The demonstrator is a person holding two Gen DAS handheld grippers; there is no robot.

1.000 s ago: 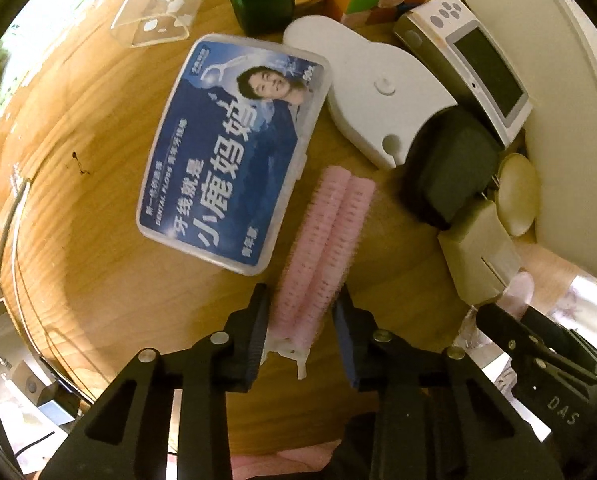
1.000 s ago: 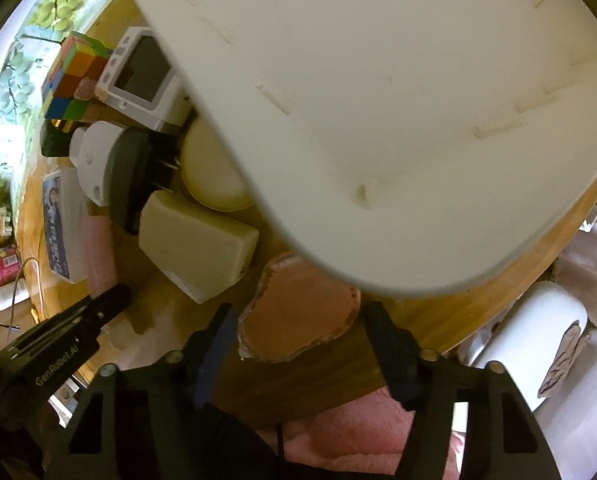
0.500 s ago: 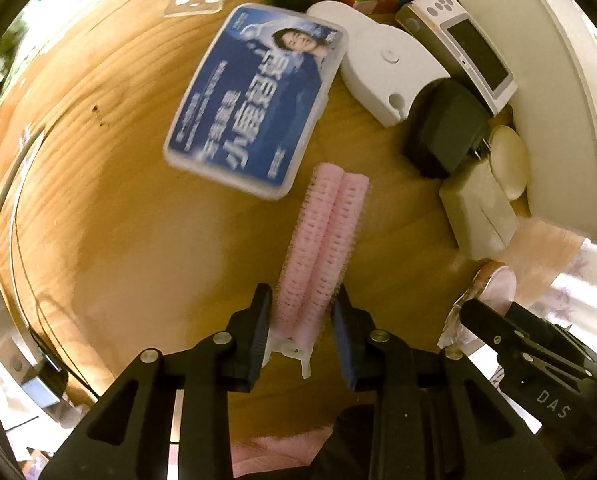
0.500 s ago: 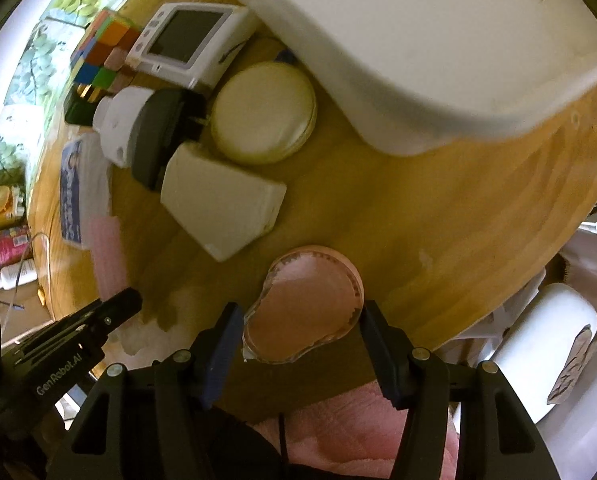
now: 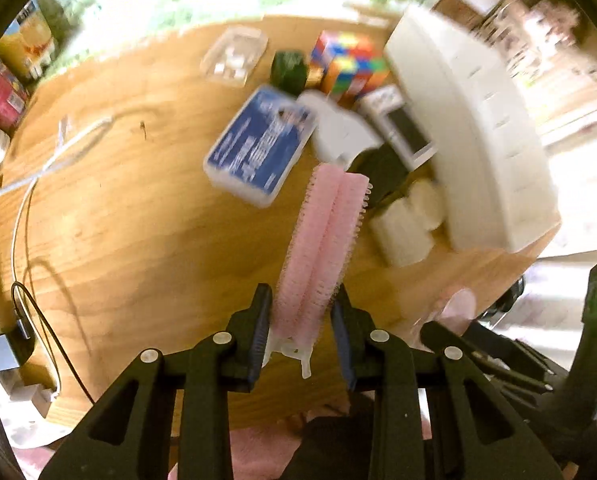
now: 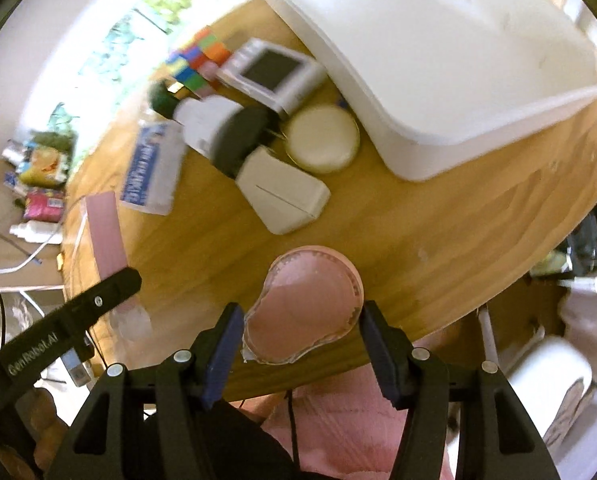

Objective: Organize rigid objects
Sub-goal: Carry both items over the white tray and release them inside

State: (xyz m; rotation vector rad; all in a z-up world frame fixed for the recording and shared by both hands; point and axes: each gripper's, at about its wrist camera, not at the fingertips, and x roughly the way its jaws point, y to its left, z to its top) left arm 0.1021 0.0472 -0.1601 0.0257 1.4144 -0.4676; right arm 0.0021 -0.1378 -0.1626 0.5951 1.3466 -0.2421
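Note:
My left gripper (image 5: 302, 300) is shut on the near end of a long pink hair roller (image 5: 326, 232), which hangs lifted above the wooden table (image 5: 138, 220). My right gripper (image 6: 301, 312) is shut on a flat round pink case in clear wrap (image 6: 310, 300), held over the table's near edge. The right wrist view also catches the roller (image 6: 106, 232) and a left finger (image 6: 110, 292) at the left. A white bin (image 6: 438, 60) stands at the far right of the table, its side also showing in the left wrist view (image 5: 470, 140).
A cluster sits beside the bin: beige box (image 6: 286, 196), round cream compact (image 6: 324, 138), black lump (image 6: 242, 140), white gadget with a screen (image 6: 274, 72), colour cube (image 5: 350, 64), green bottle (image 5: 288, 68), blue floss box (image 5: 258, 144), clear case (image 5: 234, 54). A white cable (image 5: 38, 168) crosses the left side.
Both grippers have risen and tilted up with their loads. The roller has left the table, and the pink case has come out from under the bin's edge.

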